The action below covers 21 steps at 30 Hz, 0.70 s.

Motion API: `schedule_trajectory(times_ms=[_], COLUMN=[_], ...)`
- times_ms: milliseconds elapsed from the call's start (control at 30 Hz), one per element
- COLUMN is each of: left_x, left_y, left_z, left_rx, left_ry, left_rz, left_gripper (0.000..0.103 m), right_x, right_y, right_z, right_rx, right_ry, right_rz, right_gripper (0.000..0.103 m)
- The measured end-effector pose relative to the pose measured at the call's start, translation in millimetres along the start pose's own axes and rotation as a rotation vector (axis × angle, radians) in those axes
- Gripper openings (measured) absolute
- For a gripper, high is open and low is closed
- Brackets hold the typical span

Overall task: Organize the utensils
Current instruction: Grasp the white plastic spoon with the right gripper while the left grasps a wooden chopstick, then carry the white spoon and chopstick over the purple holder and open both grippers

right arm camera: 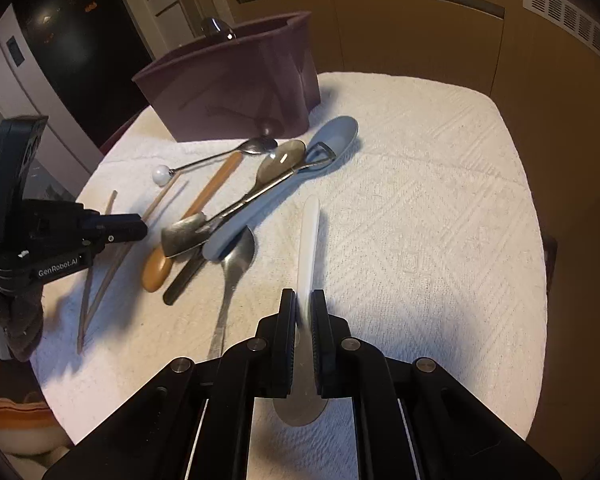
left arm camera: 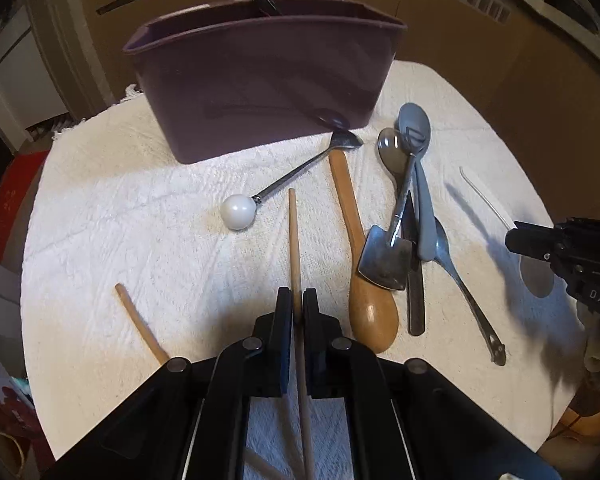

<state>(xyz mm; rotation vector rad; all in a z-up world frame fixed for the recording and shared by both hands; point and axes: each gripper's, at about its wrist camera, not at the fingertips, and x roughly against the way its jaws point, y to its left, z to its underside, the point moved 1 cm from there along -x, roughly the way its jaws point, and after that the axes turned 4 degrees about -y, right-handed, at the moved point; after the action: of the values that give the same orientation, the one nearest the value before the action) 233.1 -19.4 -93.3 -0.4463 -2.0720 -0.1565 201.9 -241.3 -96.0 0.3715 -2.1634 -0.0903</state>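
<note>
Left wrist view first, nearest thing outward: the left gripper [left arm camera: 298,300] has its jaws closed on a wooden chopstick [left arm camera: 293,236], whose long axis runs straight on from the jaws, its free end aimed up the tabletop [left arm camera: 100,208] toward the purple caddy [left arm camera: 260,92]. A second chopstick [left arm camera: 140,322] lies loose on the white cloth just left of the jaws. Past that, ahead and slightly left, sits a metal spoon with a white ball handle [left arm camera: 238,211], its bowl almost touching the caddy's foot. To the right is the heap: a wooden spoon [left arm camera: 364,276], a small metal shovel-shaped scoop [left arm camera: 386,258] resting on it, a grey silicone spoon [left arm camera: 418,152], and a steel spoon [left arm camera: 466,292] beside them.

From the right wrist view, the right gripper [right arm camera: 303,306] is clamped on a flat white-handled spatula [right arm camera: 309,240], handle pointing ahead along the jaws, blade tucked back beneath them. The caddy stands well apart from it, far-left, so I'd judge the left hand the nearer one, with its stick already lined up (a lift and tip into a compartment looks the likely move).

Writing: "GenRobot.AI" reads on the left gripper's body as the right camera sees it; "DAS" shows on the right gripper in the left view, rest cut off.
</note>
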Motion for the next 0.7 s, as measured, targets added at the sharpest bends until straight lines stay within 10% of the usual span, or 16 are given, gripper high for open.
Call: schedule_trajectory(times_ms=[333,700], left_x=[148.1,251.1], left_y=[-4.7,5.9], left_z=[-15.7,-82.4], left_rx=[-0.01,0.002], left_ry=[-0.39,-0.728], left_rz=[-0.01,-0.005], left_gripper=[0.003,0.003], right_x=[75.8,173.2], right_y=[18.8,67.8], right_z=[-23.1,-123.2], right_rx=[0.012,0.101], right_ry=[-0.204,-0.551], right_rz=[-0.015,-0.101], right_gripper=[0.008,0.008])
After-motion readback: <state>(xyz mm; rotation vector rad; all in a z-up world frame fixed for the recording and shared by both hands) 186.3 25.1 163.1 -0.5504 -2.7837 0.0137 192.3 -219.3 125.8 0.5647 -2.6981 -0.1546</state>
